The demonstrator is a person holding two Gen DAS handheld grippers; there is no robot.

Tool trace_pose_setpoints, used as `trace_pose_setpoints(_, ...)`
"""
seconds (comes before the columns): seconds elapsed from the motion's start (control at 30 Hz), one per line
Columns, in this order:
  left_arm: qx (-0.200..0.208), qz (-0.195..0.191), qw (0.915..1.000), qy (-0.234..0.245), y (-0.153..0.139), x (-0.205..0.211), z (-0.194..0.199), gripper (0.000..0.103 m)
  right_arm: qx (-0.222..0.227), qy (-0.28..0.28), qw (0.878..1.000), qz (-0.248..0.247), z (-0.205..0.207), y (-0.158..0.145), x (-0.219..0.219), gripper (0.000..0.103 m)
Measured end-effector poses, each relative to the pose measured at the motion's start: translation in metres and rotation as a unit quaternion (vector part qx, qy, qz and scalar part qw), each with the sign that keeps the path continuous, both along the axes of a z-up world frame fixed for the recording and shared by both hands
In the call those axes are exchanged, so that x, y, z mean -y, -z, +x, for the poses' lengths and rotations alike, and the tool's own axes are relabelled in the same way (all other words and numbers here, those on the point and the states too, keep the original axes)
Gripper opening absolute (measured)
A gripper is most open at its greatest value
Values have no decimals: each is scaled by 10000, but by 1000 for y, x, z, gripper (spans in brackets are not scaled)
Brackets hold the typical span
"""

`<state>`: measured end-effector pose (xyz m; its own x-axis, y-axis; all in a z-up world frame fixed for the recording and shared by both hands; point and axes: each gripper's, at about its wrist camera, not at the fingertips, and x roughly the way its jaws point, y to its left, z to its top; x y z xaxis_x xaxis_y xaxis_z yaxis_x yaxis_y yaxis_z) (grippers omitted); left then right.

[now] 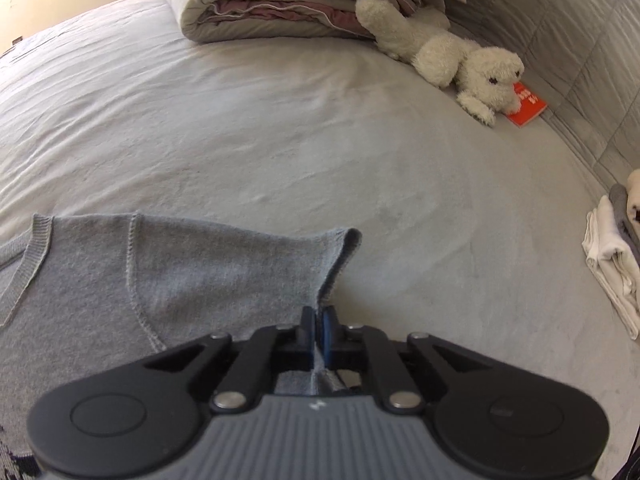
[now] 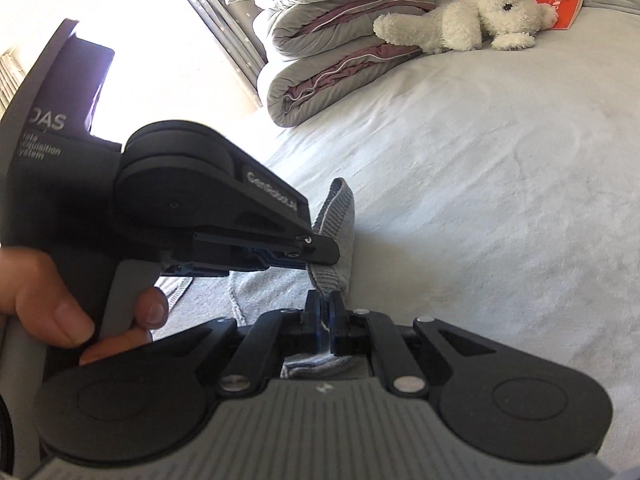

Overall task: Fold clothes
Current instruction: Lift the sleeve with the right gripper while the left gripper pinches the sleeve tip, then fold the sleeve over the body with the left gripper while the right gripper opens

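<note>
Pinching the sleeve edge of the grey knitted V-neck sweater (image 1: 168,280), the left gripper (image 1: 319,330) has its jaws together on the fabric in the left wrist view; the garment lies flat on the pale grey bedsheet (image 1: 280,120), spreading left of the jaws. From the right wrist view, the right gripper (image 2: 325,316) is clamped on the ribbed cuff (image 2: 334,216), just beside the left gripper (image 2: 320,252), so the sleeve's long axis runs away from both, towards the white plush dog (image 2: 472,16).
</note>
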<state>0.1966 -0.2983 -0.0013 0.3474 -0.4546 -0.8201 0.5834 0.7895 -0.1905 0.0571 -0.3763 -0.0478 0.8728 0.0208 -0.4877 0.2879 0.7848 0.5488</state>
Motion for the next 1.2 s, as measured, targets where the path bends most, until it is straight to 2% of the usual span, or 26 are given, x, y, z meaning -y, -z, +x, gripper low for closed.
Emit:
trace_pose_setpoints(0.27, 55, -571, 9965, -605, -14, -74, 10, 3, 233, -646, 9975, 150, 5, -10, -34, 6)
trace_pose_setpoints(0.37, 9, -735, 9938, -833, -11, -102, 17, 3, 123, -871, 9961, 95, 12, -9, -47, 7)
trace_pose_setpoints(0.53, -107, -919, 9879, -1247, 5, -147, 29, 3, -252, -1314, 9909, -168, 15, -5, -69, 17)
trace_pose_setpoints(0.6, -157, -956, 9859, -1365, 13, -161, 33, 3, -292, -1491, 9877, -356, 12, -8, -77, 35)
trace_pose_setpoints(0.67, -187, -1103, 9832, -1444, 21, -171, 35, 3, -303, -1666, 9839, -570, 8, -11, -83, 45)
trace_pose_setpoints(0.77, -233, -1324, 9786, -1560, 32, -186, 37, 3, -294, -1917, 9761, -980, 3, -16, -92, 47)
trace_pose_setpoints(0.83, -228, -1501, 9754, -1600, 38, -193, 38, 3, -260, -2076, 9686, -1341, -4, -20, -98, 48)
trace_pose_setpoints(0.93, -281, -1790, 9699, -1624, 46, -202, 40, 5, -216, -2349, 9495, -2070, -9, -23, -106, 48)
trace_pose_setpoints(0.97, -309, -1883, 9677, -1646, 48, -204, 41, 5, -238, -2434, 9411, -2336, -11, -23, -109, 48)
trace_pose_setpoints(1.07, -403, -2231, 9578, -1766, 54, -210, 47, 16, -262, -2756, 9060, -3203, -16, -16, -122, 47)
trace_pose_setpoints(1.13, -467, -2416, 9508, -1883, 58, -210, 51, 18, -392, -2890, 8920, -3453, -15, -9, -128, 37)
trace_pose_setpoints(1.17, -464, -2451, 9488, -1940, 59, -209, 52, 18, -489, -2922, 8874, -3531, -15, -5, -131, 27)
trace_pose_setpoints(1.2, -450, -2478, 9470, -1994, 61, -207, 54, 17, -580, -2927, 8842, -3594, -14, -2, -133, 22)
